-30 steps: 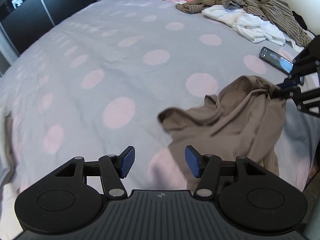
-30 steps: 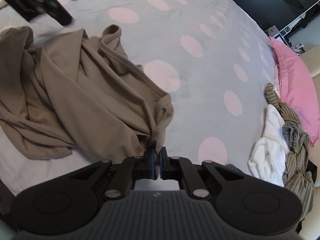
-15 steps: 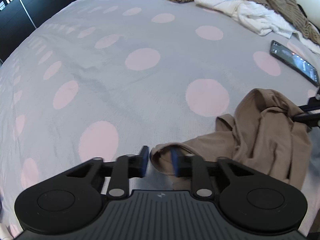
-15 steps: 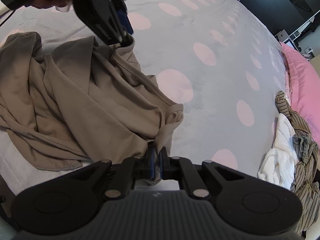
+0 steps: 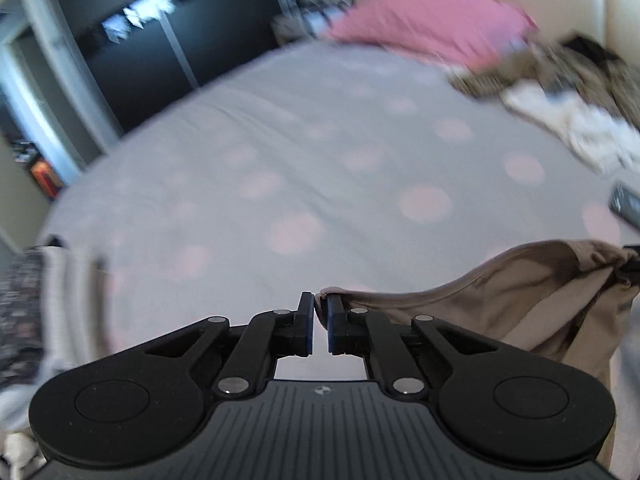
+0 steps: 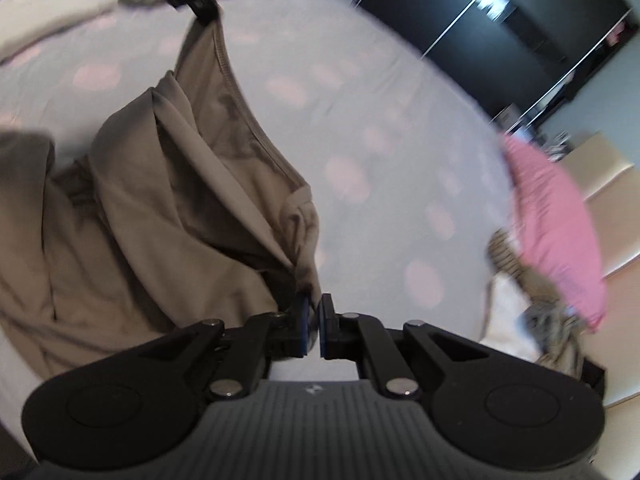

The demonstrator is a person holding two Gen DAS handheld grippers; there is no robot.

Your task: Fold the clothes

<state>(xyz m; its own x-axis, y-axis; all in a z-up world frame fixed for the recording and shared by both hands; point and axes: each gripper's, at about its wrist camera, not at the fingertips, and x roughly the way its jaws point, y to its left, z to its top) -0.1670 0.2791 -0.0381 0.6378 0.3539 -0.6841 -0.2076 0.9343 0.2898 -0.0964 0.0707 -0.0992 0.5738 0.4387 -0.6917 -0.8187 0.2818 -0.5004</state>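
Folding has barely begun: the left gripper (image 5: 319, 322) and right gripper (image 6: 313, 330) each pinch an edge of the tan garment (image 6: 160, 208), which hangs crumpled above the bed (image 5: 280, 168); 0 folds made

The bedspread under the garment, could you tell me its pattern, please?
Grey bedspread with pale pink dots, clearest in the left wrist view.

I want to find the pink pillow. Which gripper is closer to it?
Probably the right gripper, though it's hard to be sure. Both hold the tan shirt at the bed's near edge; the pink pillow lies far across, off to the right of the left gripper.
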